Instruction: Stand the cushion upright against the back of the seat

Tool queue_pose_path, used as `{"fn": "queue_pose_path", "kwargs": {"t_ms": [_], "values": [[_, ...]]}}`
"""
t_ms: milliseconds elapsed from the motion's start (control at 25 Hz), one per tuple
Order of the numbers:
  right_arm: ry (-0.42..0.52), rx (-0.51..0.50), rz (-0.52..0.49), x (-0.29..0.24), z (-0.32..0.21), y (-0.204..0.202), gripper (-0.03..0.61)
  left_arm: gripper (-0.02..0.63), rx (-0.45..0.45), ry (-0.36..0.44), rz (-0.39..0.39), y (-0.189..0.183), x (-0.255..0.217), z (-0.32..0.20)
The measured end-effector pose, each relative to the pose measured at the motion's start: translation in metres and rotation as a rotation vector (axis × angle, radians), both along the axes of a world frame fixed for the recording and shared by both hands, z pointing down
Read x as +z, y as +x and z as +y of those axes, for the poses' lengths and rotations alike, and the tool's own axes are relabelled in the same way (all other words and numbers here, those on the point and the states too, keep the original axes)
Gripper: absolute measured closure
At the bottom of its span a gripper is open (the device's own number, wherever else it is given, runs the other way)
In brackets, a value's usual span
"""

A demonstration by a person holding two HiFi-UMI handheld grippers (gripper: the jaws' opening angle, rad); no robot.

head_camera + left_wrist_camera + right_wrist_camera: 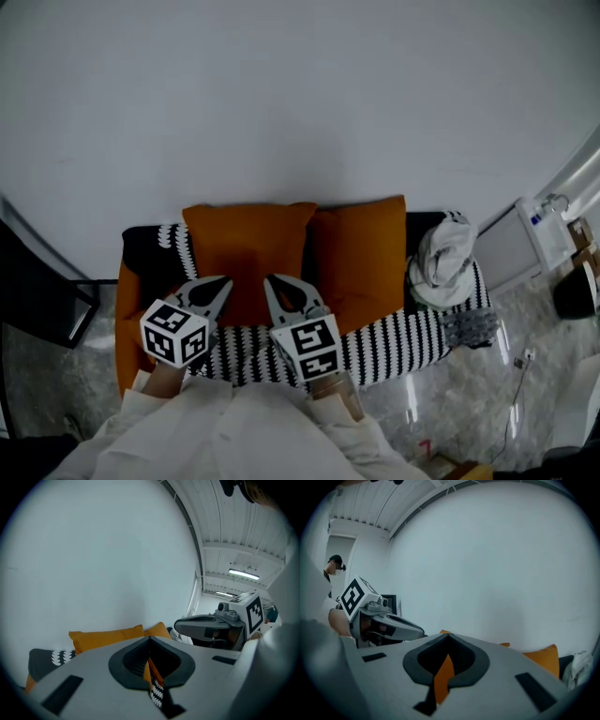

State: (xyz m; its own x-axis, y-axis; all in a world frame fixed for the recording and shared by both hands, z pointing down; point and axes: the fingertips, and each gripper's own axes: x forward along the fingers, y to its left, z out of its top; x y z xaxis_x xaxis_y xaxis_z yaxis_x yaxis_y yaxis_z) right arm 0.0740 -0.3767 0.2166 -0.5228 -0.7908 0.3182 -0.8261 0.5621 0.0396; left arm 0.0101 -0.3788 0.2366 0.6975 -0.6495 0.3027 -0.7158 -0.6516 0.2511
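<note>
Two orange cushions stand upright side by side against the back of the seat, the left cushion (246, 246) overlapping the right cushion (364, 255). The seat (398, 345) has a black-and-white striped cover. My left gripper (226, 280) and right gripper (270, 278) hover close together just in front of the left cushion, both shut and empty. In the left gripper view the shut left gripper (150, 638) points over the cushions' (105, 637) top edge, with the right gripper (211, 625) beside it. The right gripper view shows the right gripper (449, 634) shut and an orange cushion (541, 660) behind.
A crumpled white cloth (444, 259) lies on the seat's right end. A white unit (511, 248) stands to the right on the marbled floor, and a dark frame (66, 314) to the left. A plain white wall rises directly behind the seat.
</note>
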Motion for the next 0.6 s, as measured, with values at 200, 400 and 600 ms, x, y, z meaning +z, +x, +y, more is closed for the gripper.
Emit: {"fn": "queue_pose_path", "kwargs": {"t_ms": [200,400,600], "values": [[-0.017,0.006,0.002,0.01,0.003,0.0,0.565,0.606,0.012,-0.011,0.005,0.003,0.006,0.002],[-0.03,-0.014,0.011,0.013,0.005,-0.006,0.566,0.606,0.012,-0.021,-0.007,0.003,0.008,0.003],[-0.028,-0.012,0.016,0.015,0.007,-0.007,0.566,0.606,0.014,-0.031,-0.001,0.004,0.012,0.005]]}}
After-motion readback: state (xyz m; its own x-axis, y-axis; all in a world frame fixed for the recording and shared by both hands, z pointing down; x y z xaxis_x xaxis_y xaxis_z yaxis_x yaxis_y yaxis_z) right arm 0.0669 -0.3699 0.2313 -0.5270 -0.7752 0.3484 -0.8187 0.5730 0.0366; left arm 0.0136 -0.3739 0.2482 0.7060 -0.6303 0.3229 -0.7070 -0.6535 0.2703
